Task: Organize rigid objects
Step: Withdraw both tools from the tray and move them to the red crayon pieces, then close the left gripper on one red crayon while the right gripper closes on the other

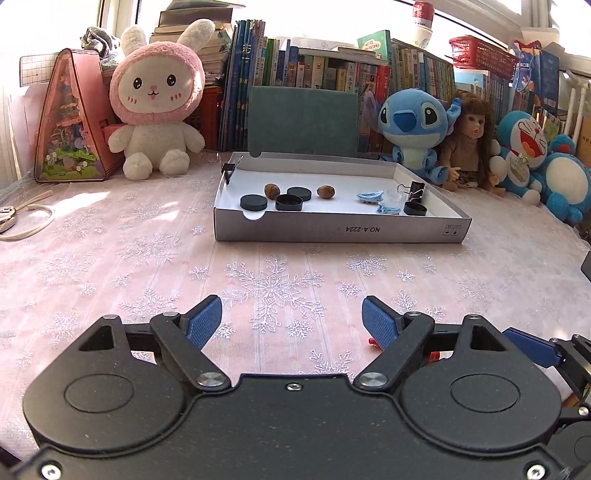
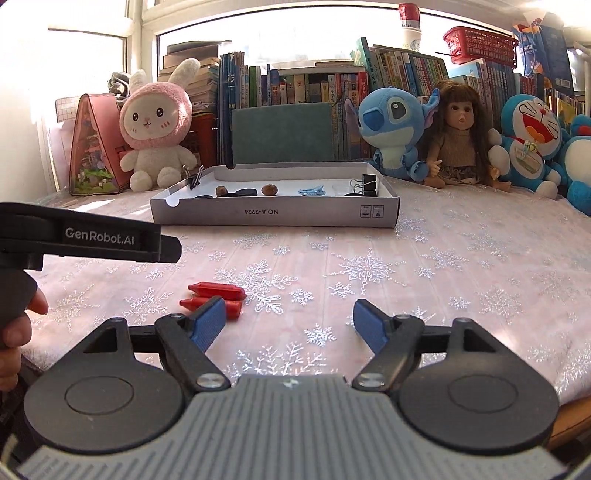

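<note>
The front wall of the shallow white cardboard box (image 1: 332, 230) carries the printed code "NO.A-2224", standing upside down in both wrist views, with two small handling symbols near its right end. The left gripper (image 2: 92, 236) body bears "GenRobot.AI" in white. Book spine titles are too small to read.

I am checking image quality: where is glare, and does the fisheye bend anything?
Right wrist view: window blown out white behind the books, box still clear. Left wrist view: top edge overexposed, sun patches on the tablecloth, bookshelf line curves toward the edges.
</note>
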Tool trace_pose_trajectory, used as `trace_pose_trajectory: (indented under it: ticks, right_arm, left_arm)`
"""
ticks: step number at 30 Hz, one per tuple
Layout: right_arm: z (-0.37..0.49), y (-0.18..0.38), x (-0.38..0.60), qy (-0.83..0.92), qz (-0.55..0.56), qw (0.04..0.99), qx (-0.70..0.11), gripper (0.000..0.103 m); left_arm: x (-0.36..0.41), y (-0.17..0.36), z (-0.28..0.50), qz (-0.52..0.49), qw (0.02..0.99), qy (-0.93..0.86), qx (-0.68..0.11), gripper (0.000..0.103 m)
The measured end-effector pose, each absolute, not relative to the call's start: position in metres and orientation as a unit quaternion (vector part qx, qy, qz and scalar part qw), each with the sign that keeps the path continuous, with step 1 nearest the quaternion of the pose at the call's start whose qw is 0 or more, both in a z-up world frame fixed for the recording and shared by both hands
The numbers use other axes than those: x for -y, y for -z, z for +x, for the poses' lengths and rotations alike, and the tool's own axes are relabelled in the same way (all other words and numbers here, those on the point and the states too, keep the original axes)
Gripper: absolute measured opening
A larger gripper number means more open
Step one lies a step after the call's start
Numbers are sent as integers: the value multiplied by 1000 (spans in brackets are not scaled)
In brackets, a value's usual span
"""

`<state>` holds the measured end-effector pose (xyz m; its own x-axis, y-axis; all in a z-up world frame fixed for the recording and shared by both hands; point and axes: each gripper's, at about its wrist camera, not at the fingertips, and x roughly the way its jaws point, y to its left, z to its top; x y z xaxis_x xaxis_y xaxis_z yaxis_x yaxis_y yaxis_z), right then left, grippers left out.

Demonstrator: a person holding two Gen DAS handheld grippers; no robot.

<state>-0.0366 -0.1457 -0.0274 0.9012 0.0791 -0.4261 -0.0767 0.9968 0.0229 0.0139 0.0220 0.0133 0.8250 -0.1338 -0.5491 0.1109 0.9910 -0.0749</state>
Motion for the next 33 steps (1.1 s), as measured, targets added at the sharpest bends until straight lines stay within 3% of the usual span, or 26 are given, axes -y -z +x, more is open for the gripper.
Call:
trace_pose_trajectory:
  ticks: [6, 12, 16, 33]
  right_arm:
    - [-48, 34, 108, -70, -35, 978, -191, 83]
    - [-37, 34, 95, -63, -17, 980, -189, 68]
    - [-35, 36, 89, -53, -24, 981, -186, 50]
    - [-40, 27, 157, 47, -31, 985, -163, 50]
  left_arm:
    - [-43, -17, 9, -54, 954, 44, -290, 82]
    - [-62, -18, 9, -78, 952, 32, -294, 82]
    - [-62, -15, 9, -80, 950, 35, -301, 82]
    - [-2, -4, -1, -57, 948, 92, -298, 82]
